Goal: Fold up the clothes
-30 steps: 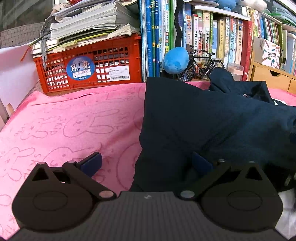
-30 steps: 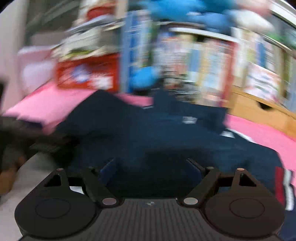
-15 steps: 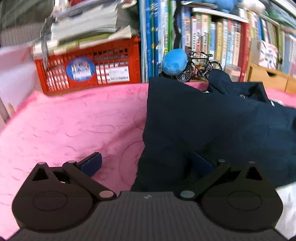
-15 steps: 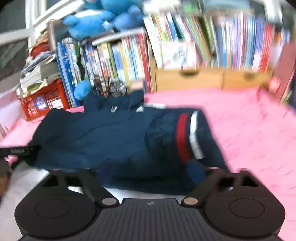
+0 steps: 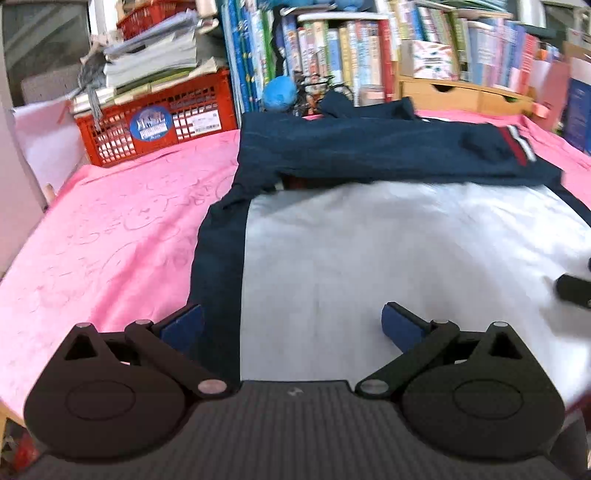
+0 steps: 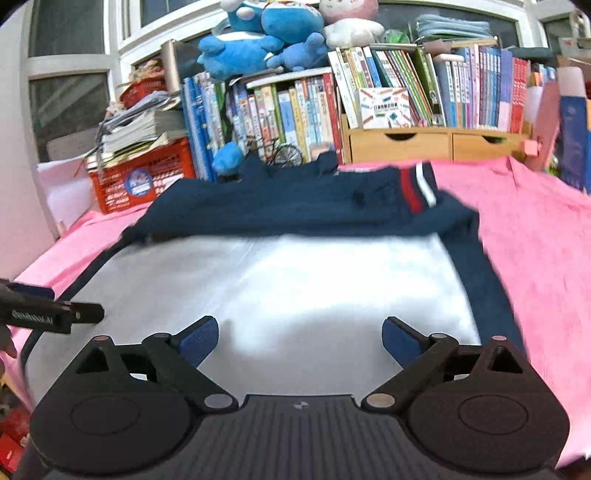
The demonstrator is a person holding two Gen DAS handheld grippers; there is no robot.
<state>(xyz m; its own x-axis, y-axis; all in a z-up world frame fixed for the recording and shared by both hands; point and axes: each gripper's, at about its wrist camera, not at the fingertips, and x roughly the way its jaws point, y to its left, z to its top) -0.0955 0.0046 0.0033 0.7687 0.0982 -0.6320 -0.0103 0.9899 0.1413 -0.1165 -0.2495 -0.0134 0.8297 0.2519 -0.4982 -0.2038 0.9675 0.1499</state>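
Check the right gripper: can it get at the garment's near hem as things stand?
Probably yes. The right gripper hangs over the white panel of the garment, its jaws opening with nothing between them, and nothing lies on the cloth in front. The left gripper sits off to the side.

Home, prob. a kid's room/study; shelves crammed w/ children's books (image 6: 388, 92); plush toys (image 6: 280, 33) on top; red crate (image 6: 140, 181) of papers; pink bunny-print cloth (image 5: 110, 236) over worktop; window behind.
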